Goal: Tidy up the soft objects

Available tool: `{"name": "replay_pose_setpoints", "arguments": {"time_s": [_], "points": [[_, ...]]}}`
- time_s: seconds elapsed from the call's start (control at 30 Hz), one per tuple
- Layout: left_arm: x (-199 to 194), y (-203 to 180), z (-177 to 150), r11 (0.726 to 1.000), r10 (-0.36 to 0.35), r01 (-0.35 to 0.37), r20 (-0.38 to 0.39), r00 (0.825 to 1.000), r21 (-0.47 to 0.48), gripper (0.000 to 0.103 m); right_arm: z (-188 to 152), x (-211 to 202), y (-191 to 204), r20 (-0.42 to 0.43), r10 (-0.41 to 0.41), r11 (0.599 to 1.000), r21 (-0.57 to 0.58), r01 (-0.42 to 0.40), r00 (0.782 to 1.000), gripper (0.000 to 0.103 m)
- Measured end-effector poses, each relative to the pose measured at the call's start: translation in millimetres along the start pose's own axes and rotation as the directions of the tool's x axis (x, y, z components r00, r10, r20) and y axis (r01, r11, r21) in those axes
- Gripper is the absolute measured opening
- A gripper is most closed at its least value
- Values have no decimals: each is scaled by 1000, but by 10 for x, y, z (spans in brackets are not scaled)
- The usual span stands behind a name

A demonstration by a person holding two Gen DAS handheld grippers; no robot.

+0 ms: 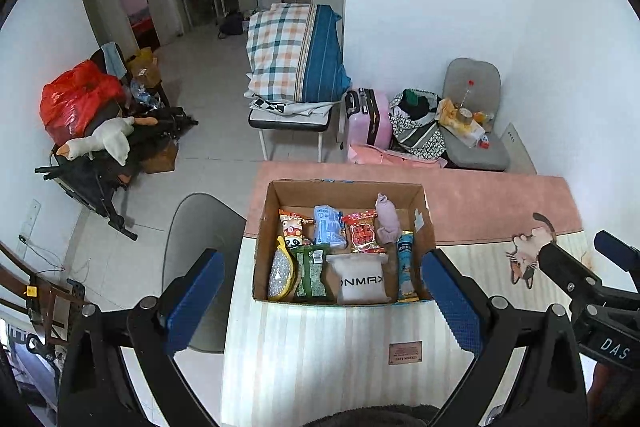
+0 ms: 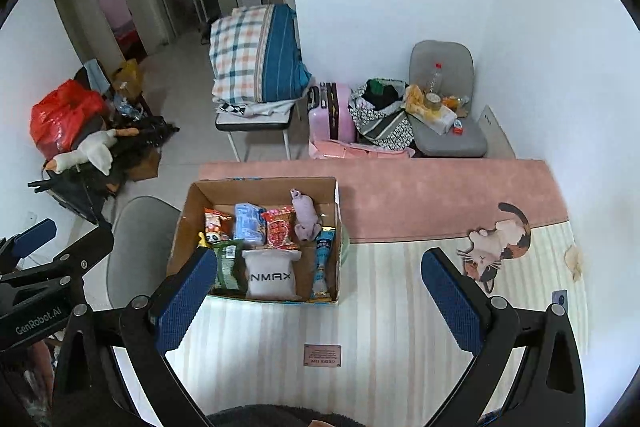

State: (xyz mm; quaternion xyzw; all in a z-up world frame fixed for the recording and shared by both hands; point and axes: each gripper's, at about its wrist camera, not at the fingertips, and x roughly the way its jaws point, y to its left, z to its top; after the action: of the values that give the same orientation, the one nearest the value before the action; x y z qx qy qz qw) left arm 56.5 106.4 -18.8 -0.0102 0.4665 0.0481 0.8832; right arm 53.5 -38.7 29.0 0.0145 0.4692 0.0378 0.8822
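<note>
Cardboard box [image 1: 424,223], open-topped and brown, sits on a table covered by a pink and cream striped mat [image 1: 320,347], packed with soft goods: a grey fabric pouch [image 1: 362,281] printed with letters reading roughly "ONMAX", a lilac rolled sock [image 1: 386,219], a red snack packet [image 1: 363,231], a pale blue wrapped pack [image 1: 329,226], a green foil packet [image 1: 312,273], a tall blue sachet [image 1: 406,267] and a panda-printed packet [image 1: 294,227].

The left gripper [image 1: 320,291] hangs above the near edge of the box, its blue-padded fingers [image 1: 196,291] spread wide with nothing between them. The right gripper [image 2: 320,291] hovers over the bare mat just right of the box, equally wide apart and empty.

The left wrist view alone shows a silver mesh pouch with yellow trim [image 1: 282,273] in the box's near-left corner; the right wrist view hides that corner behind a finger. Only the right wrist view shows the "GenRobot.AI" lettering [image 2: 38,319] on the other tool.

A calico cat picture [image 2: 498,247] decorates the mat. Beyond stand a plaid quilt bundle [image 1: 296,55] on a stool, a pink suitcase [image 1: 368,119], a grey cushioned chair [image 1: 476,131] and a red plastic bag [image 1: 76,99] on the tiled floor.
</note>
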Motion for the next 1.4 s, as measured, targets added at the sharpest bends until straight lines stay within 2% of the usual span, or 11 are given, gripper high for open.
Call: {"name": "replay_pose_setpoints", "arguments": {"time_s": [0.2,0.4,1.4], "points": [[-195,-20,-91,1000,-14,14,-3,1000,8,101,-58,-281,31,19,-4,1000,-19,5,1000,103],[-278,-40,-106,1000,3,-3,27,1000,6,101,-54,-404,20,43,-29,999,-16,30,999,103],[-228,-79,-210,1000,6,-6,7,1000,-13,101,-88,-277,-20,19,-56,998,-25,57,998,103]]}}
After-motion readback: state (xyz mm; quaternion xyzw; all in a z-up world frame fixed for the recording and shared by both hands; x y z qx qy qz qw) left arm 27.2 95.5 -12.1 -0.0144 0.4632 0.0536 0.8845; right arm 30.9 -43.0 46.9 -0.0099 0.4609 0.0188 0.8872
